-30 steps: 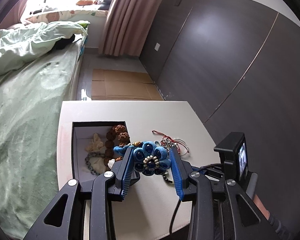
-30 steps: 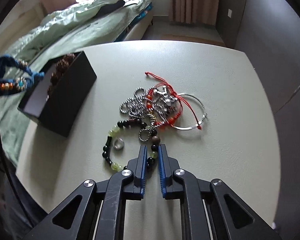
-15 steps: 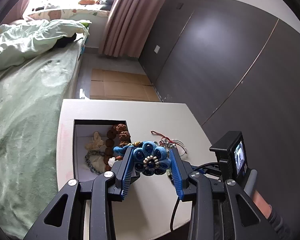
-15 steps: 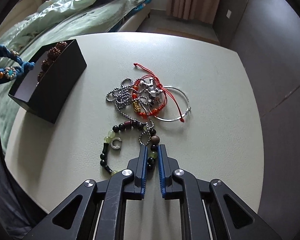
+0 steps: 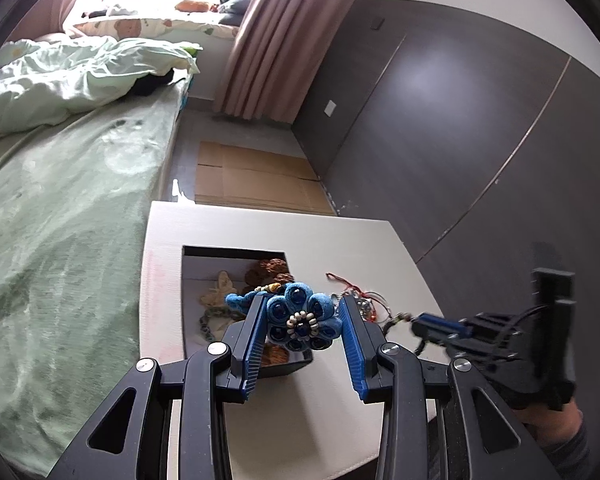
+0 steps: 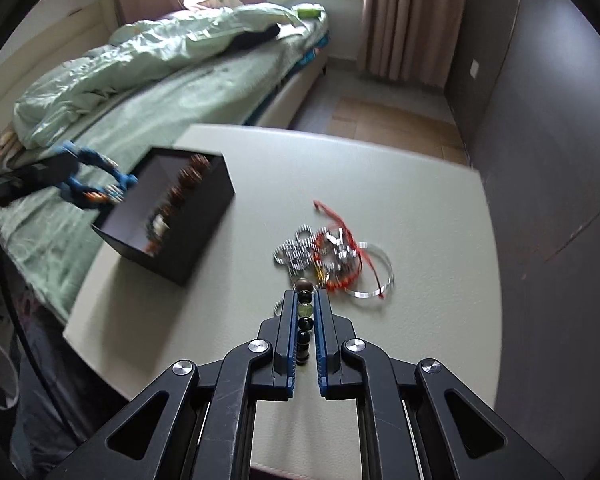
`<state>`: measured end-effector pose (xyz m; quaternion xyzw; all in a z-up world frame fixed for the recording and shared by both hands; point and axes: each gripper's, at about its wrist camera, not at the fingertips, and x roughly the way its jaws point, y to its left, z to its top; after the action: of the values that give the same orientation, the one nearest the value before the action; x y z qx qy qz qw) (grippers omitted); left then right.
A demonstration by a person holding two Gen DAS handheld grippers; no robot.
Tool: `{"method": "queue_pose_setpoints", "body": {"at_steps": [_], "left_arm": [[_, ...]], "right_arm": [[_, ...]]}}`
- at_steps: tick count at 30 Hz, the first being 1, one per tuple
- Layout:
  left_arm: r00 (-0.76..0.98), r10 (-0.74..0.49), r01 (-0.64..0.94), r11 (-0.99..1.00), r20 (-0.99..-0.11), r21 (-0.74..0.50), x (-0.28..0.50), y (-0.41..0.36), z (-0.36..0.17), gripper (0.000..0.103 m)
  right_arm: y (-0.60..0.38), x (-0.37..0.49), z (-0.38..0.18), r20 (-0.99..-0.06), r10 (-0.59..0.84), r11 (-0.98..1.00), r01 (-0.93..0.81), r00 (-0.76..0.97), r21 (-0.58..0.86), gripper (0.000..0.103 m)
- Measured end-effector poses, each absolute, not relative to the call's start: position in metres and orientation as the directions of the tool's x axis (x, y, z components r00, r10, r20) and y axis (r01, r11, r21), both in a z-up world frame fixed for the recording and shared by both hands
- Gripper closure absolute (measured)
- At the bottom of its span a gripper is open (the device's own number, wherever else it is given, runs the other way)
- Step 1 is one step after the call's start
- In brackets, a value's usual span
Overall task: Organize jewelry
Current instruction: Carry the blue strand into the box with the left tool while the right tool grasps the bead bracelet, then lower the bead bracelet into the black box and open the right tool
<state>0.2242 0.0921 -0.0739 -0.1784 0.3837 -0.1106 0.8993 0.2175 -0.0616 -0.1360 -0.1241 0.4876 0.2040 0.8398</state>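
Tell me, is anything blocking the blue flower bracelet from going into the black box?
Nothing visible does. The blue flower bracelet, held in the left gripper, hangs at the open top of the black box, which has no lid. Brown beads inside leave room.

In the left wrist view the blue flower bracelet [image 5: 302,316] covers part of the black box [image 5: 288,366], hiding some of its contents, and the right gripper [image 5: 440,326] is motion-blurred. In the right wrist view the tangled jewelry pile [image 6: 332,260] smears, its pieces indistinct. The beaded bracelet [image 6: 304,320] is mostly hidden between the fingers [image 6: 288,332]. The left gripper [image 6: 56,172] is cut off at the left edge.
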Motion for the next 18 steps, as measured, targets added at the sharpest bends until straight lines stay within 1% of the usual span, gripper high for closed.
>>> {"method": "queue_pose_setpoints", "body": {"at_steps": [9, 14, 15, 16, 17, 18], "left_arm": [[0.663, -0.332, 0.047, 0.913, -0.670, -0.406, 0.242, 0.099, -0.089, 0.065], [0.611, -0.356, 0.038, 0.905, -0.707, -0.423, 0.260, 0.100, -0.100, 0.062], [0.602, -0.366, 0.038, 0.901, -0.710, -0.432, 0.262, 0.101, -0.101, 0.060], [0.597, -0.371, 0.037, 0.898, -0.711, -0.438, 0.262, 0.102, -0.101, 0.052], [0.598, -0.376, 0.036, 0.895, -0.708, -0.444, 0.261, 0.103, -0.101, 0.047], [0.608, -0.377, 0.034, 0.892, -0.699, -0.451, 0.259, 0.107, -0.099, 0.036]], "right_arm": [[-0.040, 0.223, -0.094, -0.824, 0.266, 0.871, -0.492, 0.500, -0.017, 0.094], [-0.028, 0.226, -0.077, -0.803, 0.290, 0.863, -0.505, 0.521, -0.016, 0.094], [-0.026, 0.226, -0.076, -0.801, 0.294, 0.862, -0.507, 0.521, -0.014, 0.094], [-0.023, 0.226, -0.075, -0.799, 0.298, 0.861, -0.509, 0.522, -0.012, 0.094], [-0.020, 0.227, -0.073, -0.797, 0.305, 0.859, -0.512, 0.521, -0.006, 0.094], [-0.018, 0.228, -0.073, -0.795, 0.312, 0.857, -0.515, 0.520, 0.000, 0.094]]}}
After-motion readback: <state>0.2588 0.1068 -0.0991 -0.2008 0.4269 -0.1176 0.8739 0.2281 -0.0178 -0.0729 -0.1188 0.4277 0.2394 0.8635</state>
